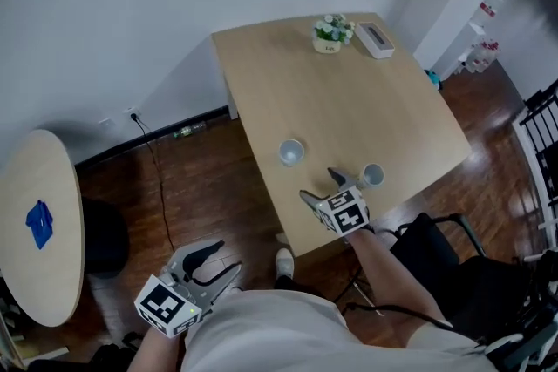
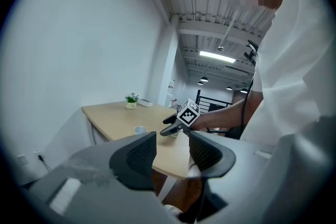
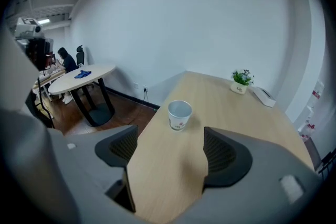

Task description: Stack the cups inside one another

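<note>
Two white paper cups stand upright on the wooden table (image 1: 366,109). One cup (image 1: 291,152) (image 3: 179,115) is near the table's left edge, the other cup (image 1: 372,176) near the front edge. My right gripper (image 1: 319,186) (image 3: 170,152) is open over the table's front part, between the two cups, with nothing between its jaws. My left gripper (image 1: 218,261) (image 2: 173,153) is open and empty, held low beside the person's body, away from the table. In the left gripper view a cup (image 2: 139,130) shows on the table beyond the jaws.
A small potted plant (image 1: 331,32) and a white box (image 1: 376,39) sit at the table's far end. A round side table (image 1: 39,222) with a blue item stands at the left. A black chair (image 1: 453,261) is at the table's front right. A cable runs along the wood floor.
</note>
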`<state>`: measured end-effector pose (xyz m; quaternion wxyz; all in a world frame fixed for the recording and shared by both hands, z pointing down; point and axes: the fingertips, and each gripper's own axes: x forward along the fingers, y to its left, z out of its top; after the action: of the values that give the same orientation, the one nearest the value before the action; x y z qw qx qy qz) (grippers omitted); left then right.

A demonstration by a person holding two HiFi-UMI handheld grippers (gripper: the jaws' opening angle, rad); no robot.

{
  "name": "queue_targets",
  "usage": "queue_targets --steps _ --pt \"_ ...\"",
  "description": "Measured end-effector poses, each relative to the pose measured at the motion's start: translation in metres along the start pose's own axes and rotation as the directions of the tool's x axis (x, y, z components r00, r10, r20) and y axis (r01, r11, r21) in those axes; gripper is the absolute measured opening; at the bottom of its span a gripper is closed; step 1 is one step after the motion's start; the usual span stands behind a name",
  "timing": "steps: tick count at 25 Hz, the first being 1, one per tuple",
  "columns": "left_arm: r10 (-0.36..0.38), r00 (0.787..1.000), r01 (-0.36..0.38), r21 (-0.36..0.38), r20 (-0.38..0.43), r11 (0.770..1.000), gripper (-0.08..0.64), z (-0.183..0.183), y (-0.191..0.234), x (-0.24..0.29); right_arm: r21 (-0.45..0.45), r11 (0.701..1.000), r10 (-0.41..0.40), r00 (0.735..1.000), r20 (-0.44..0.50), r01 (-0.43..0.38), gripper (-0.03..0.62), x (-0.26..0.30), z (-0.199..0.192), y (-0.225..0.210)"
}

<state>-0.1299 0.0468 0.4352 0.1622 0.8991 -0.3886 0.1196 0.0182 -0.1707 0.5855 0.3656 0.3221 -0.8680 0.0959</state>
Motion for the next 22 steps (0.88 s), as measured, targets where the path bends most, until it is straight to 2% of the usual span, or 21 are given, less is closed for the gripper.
queue_targets --steps 5,12,15,18,22 --pt "0.131 0.991 -0.130 -0.053 0.015 0.990 0.208 -0.004 0.011 -0.021 -0.021 0.999 0.043 0.999 -0.026 -0.043 0.406 0.060 0.020 -0.008" --pt "0.282 0.959 -0.281 -0.120 -0.007 0.952 0.207 -0.011 0.020 -0.034 -0.018 0.999 0.050 0.997 -0.066 -0.051 0.419 0.127 0.030 -0.029" --pt "0.317 0.948 -0.316 -0.132 -0.011 0.940 0.207 -0.009 0.023 -0.034 -0.006 0.997 0.076 0.993 -0.091 -0.077 0.417 0.144 0.025 -0.032" --pt "0.334 0.943 -0.333 -0.138 -0.017 0.933 0.207 -0.008 0.023 -0.030 -0.014 0.995 0.093 0.992 -0.086 -0.095 0.379 0.145 0.027 -0.031" --pt "0.310 0.951 -0.309 -0.130 -0.013 0.942 0.209 -0.002 0.026 -0.021 -0.007 0.994 0.106 0.993 -0.060 -0.106 0.376 0.133 0.034 -0.031"
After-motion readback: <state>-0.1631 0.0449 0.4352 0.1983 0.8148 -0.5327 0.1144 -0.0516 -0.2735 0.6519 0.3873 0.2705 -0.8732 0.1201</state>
